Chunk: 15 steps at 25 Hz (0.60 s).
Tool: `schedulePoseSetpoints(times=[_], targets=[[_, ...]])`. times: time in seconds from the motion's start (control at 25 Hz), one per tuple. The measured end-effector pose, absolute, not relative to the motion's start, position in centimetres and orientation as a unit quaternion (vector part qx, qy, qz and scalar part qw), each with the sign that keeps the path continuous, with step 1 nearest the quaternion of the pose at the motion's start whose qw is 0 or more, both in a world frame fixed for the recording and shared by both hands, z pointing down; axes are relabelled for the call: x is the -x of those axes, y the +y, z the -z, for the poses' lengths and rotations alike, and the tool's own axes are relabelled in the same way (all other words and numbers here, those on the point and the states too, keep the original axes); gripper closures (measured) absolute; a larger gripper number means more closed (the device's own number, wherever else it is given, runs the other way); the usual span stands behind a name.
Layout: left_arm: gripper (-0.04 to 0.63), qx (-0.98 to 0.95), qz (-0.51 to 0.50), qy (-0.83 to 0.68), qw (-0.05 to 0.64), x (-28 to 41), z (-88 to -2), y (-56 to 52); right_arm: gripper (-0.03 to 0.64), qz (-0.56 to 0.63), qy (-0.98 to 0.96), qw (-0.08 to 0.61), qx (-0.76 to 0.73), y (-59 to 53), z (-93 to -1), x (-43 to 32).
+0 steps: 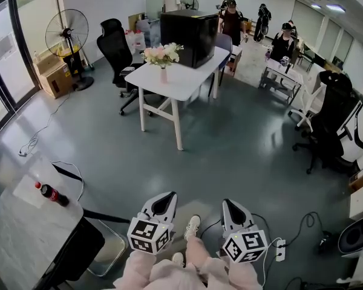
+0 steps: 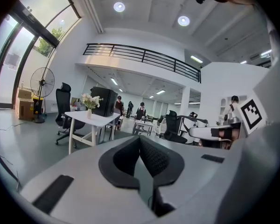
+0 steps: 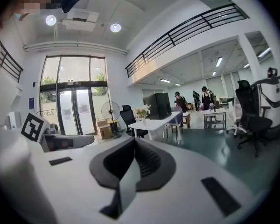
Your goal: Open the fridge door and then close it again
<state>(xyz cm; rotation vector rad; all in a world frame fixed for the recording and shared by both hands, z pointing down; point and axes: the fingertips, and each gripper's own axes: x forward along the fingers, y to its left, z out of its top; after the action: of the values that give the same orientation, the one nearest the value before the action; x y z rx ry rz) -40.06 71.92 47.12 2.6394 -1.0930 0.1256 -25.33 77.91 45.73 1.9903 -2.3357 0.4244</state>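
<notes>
The fridge (image 1: 189, 38) is a small black box standing on a white table (image 1: 190, 77) across the room, with its door closed as far as I can see. It also shows far off in the left gripper view as the fridge (image 2: 104, 101) and in the right gripper view as the fridge (image 3: 158, 106). My left gripper (image 1: 165, 198) and right gripper (image 1: 230, 204) are held side by side close to my body, well short of the table. In their own views the left gripper (image 2: 141, 139) and right gripper (image 3: 134, 141) have their jaws together with nothing between them.
A vase of flowers (image 1: 163, 56) stands on the table's near end. A black office chair (image 1: 116, 47) and a floor fan (image 1: 68, 35) are at the left. A cola bottle (image 1: 51, 194) lies on a grey table (image 1: 18, 234). A power strip (image 1: 281, 250) and cables lie by my feet. Several people stand at the back.
</notes>
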Motion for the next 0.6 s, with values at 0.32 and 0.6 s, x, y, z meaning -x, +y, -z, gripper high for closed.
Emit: schedulePoseSetpoints(times=[0.32,0.6], targets=[[0.584,-0.911,-0.047,-0.385,0.139,38.3,-47.5,66.5,0.604,-0.138,-0.759,0.025,-0.636,72.6,-46.2,23.6],[0.584,-0.91,-0.046,-0.39,0.133,34.6,-46.8,59.4,0.604,-0.128,-0.763,0.027,-0.633,64.8,-45.2,19.6]])
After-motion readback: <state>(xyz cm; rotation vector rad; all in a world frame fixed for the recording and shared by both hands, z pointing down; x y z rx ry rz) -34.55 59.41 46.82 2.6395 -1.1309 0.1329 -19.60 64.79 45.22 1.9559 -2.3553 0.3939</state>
